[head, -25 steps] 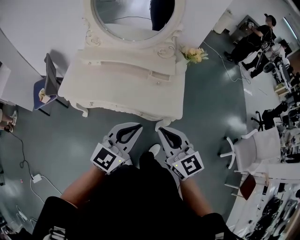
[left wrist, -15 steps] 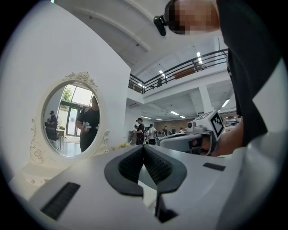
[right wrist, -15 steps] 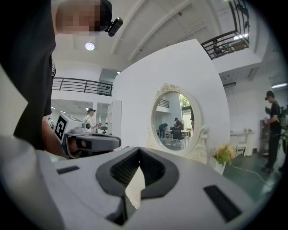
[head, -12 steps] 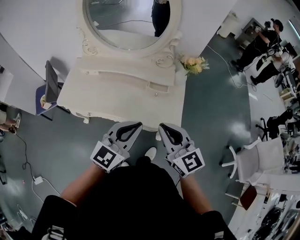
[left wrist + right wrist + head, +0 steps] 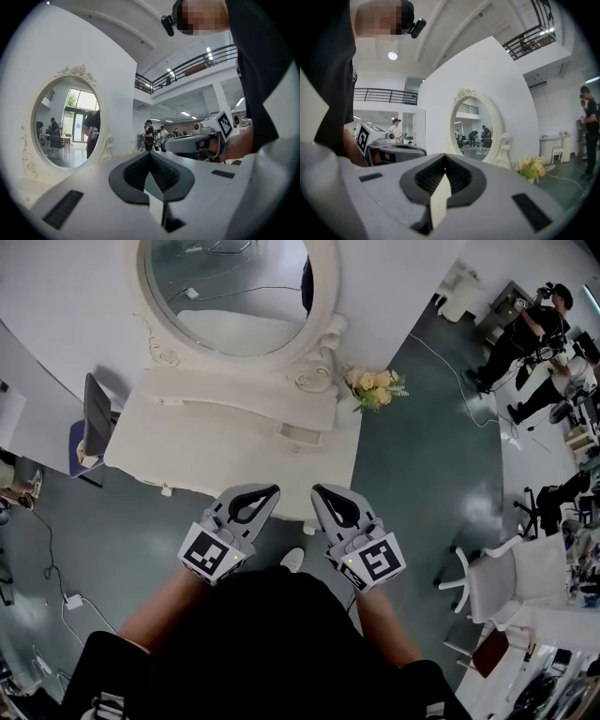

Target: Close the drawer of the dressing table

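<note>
The white dressing table (image 5: 187, 451) with its oval mirror (image 5: 225, 292) stands ahead of me. On its raised shelf a small drawer (image 5: 302, 434) sticks out a little at the right. My left gripper (image 5: 270, 490) and right gripper (image 5: 319, 490) are side by side at the table's front edge, both shut and holding nothing. The left gripper view shows its shut jaws (image 5: 150, 153) and the mirror (image 5: 65, 124). From the right gripper view I see its shut jaws (image 5: 444, 156), with the mirror (image 5: 476, 133) beyond them. The drawer is hidden in both gripper views.
A vase of flowers (image 5: 372, 387) sits by the table's right end. A dark chair (image 5: 89, 427) stands at the table's left, a white chair (image 5: 520, 568) at the right. People (image 5: 539, 320) work at the far right. A cable and plug (image 5: 70, 599) lie on the floor.
Both grippers have moved forward together towards the dressing table, from the floor short of it to its front edge. Both have stayed shut.
</note>
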Demonstrator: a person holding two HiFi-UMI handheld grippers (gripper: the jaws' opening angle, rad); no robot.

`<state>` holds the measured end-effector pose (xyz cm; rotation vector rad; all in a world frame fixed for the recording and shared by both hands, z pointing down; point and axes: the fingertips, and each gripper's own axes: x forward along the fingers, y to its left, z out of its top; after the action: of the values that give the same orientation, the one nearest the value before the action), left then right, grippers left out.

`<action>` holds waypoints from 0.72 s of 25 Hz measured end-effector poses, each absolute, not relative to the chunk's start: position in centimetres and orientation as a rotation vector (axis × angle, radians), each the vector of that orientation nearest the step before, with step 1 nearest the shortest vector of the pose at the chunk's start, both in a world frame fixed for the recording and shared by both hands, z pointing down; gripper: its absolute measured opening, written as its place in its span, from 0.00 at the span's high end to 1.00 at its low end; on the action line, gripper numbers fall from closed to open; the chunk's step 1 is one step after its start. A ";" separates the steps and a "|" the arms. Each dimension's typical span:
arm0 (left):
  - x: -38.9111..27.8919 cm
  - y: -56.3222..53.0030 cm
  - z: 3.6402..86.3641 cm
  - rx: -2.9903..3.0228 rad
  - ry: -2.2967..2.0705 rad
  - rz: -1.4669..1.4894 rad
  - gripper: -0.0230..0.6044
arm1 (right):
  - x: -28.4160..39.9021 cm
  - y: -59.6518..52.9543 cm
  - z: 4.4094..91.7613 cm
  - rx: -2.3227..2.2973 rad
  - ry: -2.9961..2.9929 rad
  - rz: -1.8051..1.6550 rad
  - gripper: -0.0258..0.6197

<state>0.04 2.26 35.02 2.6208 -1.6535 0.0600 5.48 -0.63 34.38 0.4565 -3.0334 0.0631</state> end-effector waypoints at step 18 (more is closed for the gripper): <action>-1.0 -5.1 36.7 2.594 -1.635 0.067 0.97 | 4.4 -8.2 36.3 0.447 -3.012 0.107 0.96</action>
<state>-0.98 -5.15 36.67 2.5945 -1.6348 0.0665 4.36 -8.18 36.28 0.4470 -3.0124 0.1072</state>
